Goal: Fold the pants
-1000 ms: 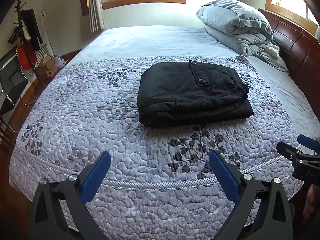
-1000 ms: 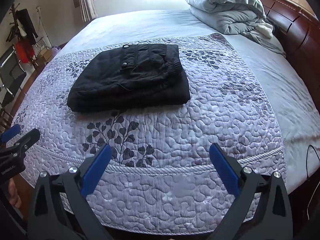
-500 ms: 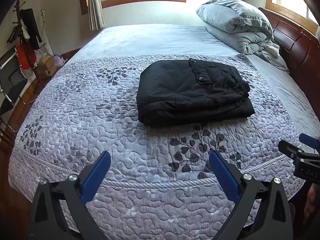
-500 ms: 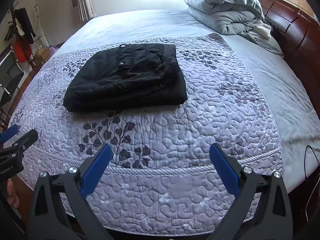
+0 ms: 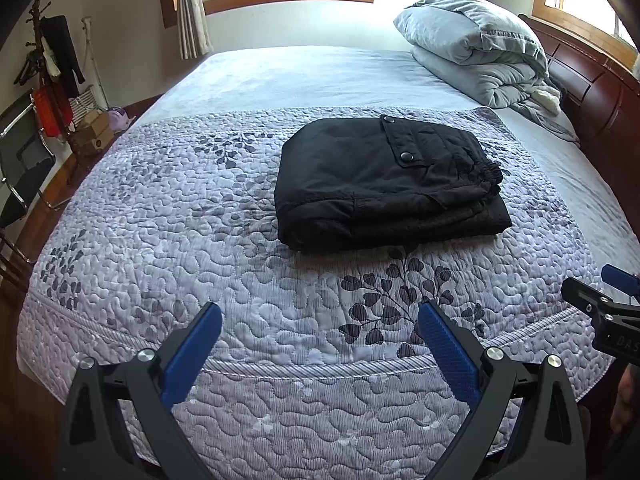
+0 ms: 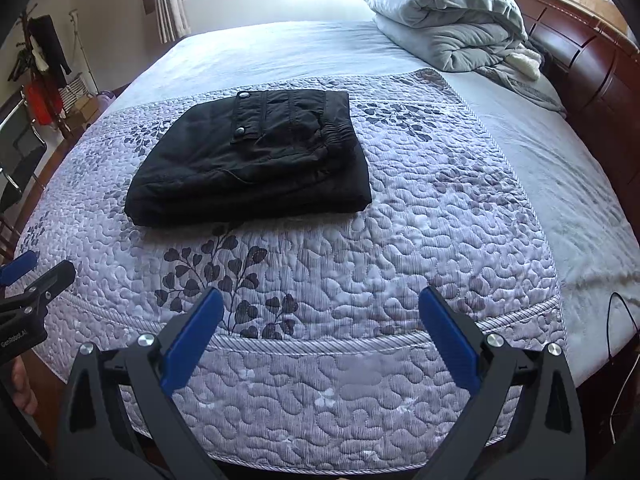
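Black pants (image 5: pixel 384 180) lie folded into a compact rectangle on the purple quilted bedspread (image 5: pixel 200 240), waistband and snap pocket on top. They also show in the right wrist view (image 6: pixel 252 160). My left gripper (image 5: pixel 320 336) is open and empty, held near the bed's front edge, well short of the pants. My right gripper (image 6: pixel 320 320) is open and empty, also back at the front edge. Each gripper shows at the other view's side: the right one (image 5: pixel 608 312), the left one (image 6: pixel 28 288).
A folded grey duvet (image 5: pixel 472 48) lies at the head of the bed by the dark wooden headboard (image 5: pixel 592 92). A chair (image 5: pixel 20 160), a coat rack (image 5: pixel 48 64) and boxes stand on the floor at left. A black cable (image 6: pixel 616 332) hangs at the bed's right edge.
Both grippers have shifted slightly; the pants sit a little higher in the right view. The pants themselves have not moved, and both grippers stay open.
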Demonstrator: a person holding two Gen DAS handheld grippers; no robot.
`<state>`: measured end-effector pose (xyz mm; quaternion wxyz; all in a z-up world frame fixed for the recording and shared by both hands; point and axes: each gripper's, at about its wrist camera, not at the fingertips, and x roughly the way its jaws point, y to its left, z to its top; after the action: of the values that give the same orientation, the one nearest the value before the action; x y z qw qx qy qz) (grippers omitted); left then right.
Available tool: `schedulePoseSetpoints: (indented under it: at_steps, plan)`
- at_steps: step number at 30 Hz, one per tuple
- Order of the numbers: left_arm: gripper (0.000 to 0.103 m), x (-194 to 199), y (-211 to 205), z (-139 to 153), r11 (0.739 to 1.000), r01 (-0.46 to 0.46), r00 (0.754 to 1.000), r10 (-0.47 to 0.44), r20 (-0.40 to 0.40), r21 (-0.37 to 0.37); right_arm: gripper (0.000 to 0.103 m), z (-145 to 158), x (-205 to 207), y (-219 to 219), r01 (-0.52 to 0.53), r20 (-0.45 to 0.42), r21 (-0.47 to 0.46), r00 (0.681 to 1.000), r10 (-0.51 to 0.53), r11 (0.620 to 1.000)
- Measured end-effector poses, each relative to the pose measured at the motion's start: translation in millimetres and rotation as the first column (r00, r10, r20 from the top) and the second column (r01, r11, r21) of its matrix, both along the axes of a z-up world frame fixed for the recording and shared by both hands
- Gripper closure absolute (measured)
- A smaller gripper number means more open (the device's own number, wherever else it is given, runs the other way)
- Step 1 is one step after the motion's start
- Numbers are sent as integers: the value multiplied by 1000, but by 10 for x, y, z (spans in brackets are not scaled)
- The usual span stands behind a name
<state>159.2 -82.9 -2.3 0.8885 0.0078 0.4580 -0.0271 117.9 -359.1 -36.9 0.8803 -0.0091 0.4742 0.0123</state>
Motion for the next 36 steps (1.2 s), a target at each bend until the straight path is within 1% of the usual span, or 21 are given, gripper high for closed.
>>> schedulePoseSetpoints:
  at_steps: [8,22,28,32,36]
  plan:
    - [4,15,4,-11,1000,1,1000,-1,-7,-8,5,-1,5,-3,1,-1,-2,1000,-1,1000]
    - [4,53,-9,-36,1000,3,1000,-3,-15,1,5,1,28,-21,1,1,-3,1000,-1,1000]
    - [4,42,-34,-23,1000,11,1000,-11,4,-13,5,-17,42,-27,1,-6,-3,1000,-1,1000]
    - [4,46,-48,-7,1000,14,1000,-14,17,2,5,-24,48,-25,0,-7,-3,1000,0,1000]
    - [4,52,-39,-15,1000,10,1000,-10,11,2,5,-39,55,-21,-3,-11,-3,1000,3,1000]
